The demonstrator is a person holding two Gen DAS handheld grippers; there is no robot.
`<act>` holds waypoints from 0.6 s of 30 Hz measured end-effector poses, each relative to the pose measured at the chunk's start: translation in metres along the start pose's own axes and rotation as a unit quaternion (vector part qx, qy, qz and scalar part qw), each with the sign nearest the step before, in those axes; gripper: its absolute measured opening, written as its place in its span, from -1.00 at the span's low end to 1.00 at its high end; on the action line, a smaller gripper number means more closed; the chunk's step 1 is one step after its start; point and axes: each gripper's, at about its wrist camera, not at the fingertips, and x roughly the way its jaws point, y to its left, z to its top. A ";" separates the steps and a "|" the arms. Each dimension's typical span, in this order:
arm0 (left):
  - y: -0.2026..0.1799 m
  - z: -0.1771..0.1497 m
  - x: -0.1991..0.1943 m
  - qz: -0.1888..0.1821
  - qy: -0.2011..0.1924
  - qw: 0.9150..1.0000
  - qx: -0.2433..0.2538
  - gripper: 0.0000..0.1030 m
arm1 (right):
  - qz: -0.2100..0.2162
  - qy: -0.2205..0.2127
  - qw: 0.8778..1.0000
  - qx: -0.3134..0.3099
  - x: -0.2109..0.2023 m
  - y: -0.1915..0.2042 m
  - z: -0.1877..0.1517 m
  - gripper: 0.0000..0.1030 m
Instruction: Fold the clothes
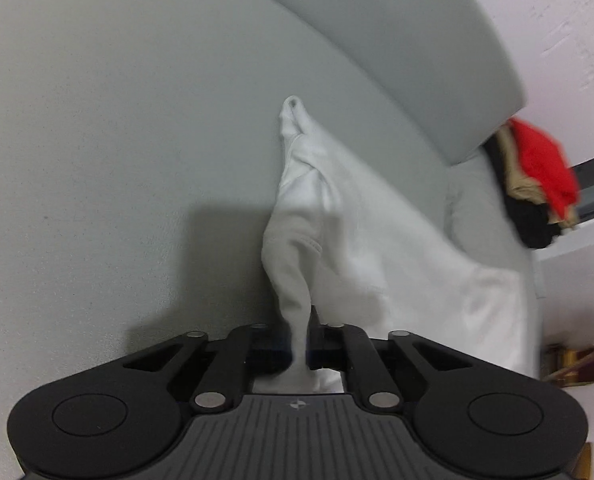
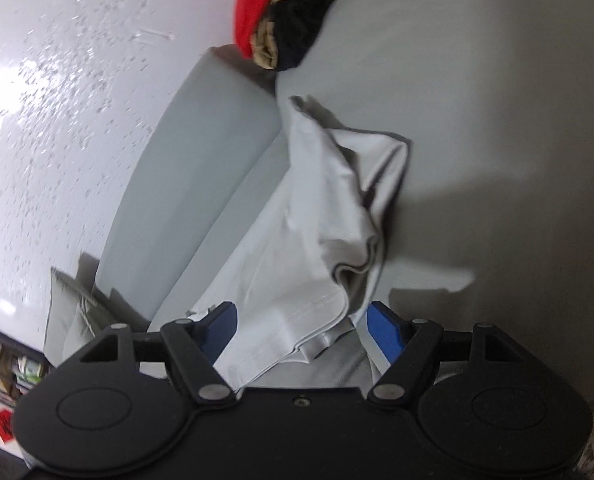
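A white garment (image 1: 361, 224) lies crumpled on the grey sofa seat (image 1: 117, 160). My left gripper (image 1: 304, 340) is shut on a bunched fold of it, and the cloth rises in a twisted strand from between the jaws. In the right wrist view the same white garment (image 2: 317, 216) stretches away from my right gripper (image 2: 303, 326). That gripper's blue pads (image 2: 385, 330) stand wide apart with a hemmed edge of the cloth lying between them, and they do not press on it.
A pile of red, black and tan clothes (image 1: 537, 176) sits on the sofa's arm; the pile (image 2: 281, 12) also shows at the top of the right wrist view. The sofa's back cushion (image 1: 397, 48) runs behind the garment. A white wall (image 2: 57, 100) is beyond.
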 end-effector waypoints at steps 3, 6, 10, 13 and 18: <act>-0.012 -0.005 -0.022 0.053 -0.060 0.996 0.035 -0.91 | -0.006 -0.003 1.000 -0.008 -0.002 0.005 0.000 0.39; 0.004 -0.001 -0.039 0.065 -0.076 0.995 0.012 -0.91 | -0.007 -0.001 1.000 -0.022 -0.003 0.014 -0.001 0.39; 0.039 0.003 -0.059 0.069 -0.086 0.993 -0.033 -0.90 | -0.006 0.006 0.999 -0.041 0.001 0.026 -0.005 0.39; 0.050 -0.003 -0.070 0.086 -0.097 0.991 -0.040 -0.90 | -0.003 0.013 0.998 -0.055 0.005 0.037 -0.008 0.39; 0.055 -0.009 -0.074 0.116 -0.094 0.989 -0.007 -0.82 | -0.005 0.006 0.996 -0.093 0.009 0.055 -0.007 0.42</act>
